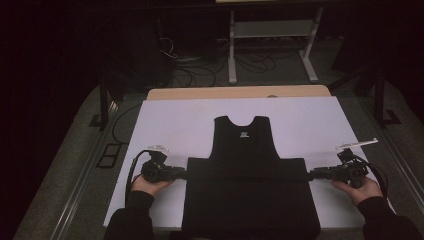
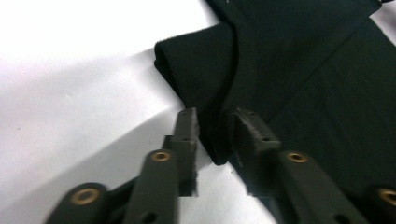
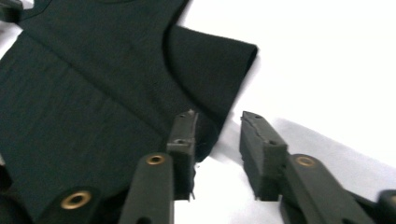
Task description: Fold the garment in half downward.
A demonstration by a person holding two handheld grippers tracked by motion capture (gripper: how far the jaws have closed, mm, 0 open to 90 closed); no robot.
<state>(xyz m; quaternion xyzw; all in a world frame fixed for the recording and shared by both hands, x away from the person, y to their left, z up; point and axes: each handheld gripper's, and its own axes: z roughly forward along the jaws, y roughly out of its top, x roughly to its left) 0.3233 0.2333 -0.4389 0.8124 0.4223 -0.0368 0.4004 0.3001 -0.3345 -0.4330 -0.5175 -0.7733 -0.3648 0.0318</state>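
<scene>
A black garment (image 1: 244, 180) lies flat on the white board (image 1: 180, 125), neckline and small label toward the far side, its wide lower part reaching the near edge. My left gripper (image 1: 186, 173) lies level at the garment's left corner. In the left gripper view the left gripper (image 2: 217, 135) has its jaws apart, a folded cloth edge (image 2: 210, 93) between them and not pinched. My right gripper (image 1: 311, 174) rests at the right corner. In the right gripper view the right gripper (image 3: 219, 140) also has its jaws apart, with the cloth corner (image 3: 219, 70) beside one pad and white board in the gap.
The board covers a wooden table (image 1: 240, 92) whose far strip shows. Behind it on the dark floor stand a white frame (image 1: 270, 45) and loose cables (image 1: 195, 70). Black posts (image 1: 104, 100) flank the table. A hand holds each gripper near the front edge.
</scene>
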